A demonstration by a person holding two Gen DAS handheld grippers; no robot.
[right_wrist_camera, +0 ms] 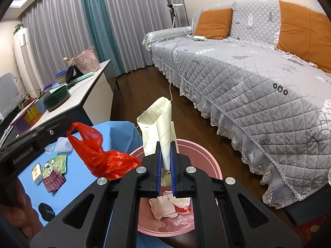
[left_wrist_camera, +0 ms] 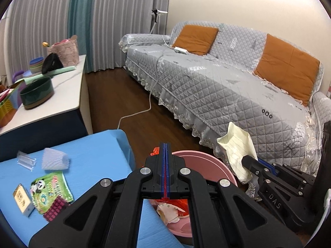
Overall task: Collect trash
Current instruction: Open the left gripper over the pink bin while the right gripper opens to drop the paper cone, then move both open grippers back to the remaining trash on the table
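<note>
Above the pink bin [right_wrist_camera: 198, 155]: my right tool [right_wrist_camera: 165, 161] clenched on lined paper [right_wrist_camera: 157, 124]; my left tool [left_wrist_camera: 166, 155] pinching a red bag [right_wrist_camera: 99, 153]. Beside bin: blue tabletop [left_wrist_camera: 99, 148].

Open floor [right_wrist_camera: 144, 86] runs between the sofa [right_wrist_camera: 258, 86] and the tabletop [right_wrist_camera: 115, 130], while a pink bin [right_wrist_camera: 209, 165] stands just beside the tabletop edge.
</note>
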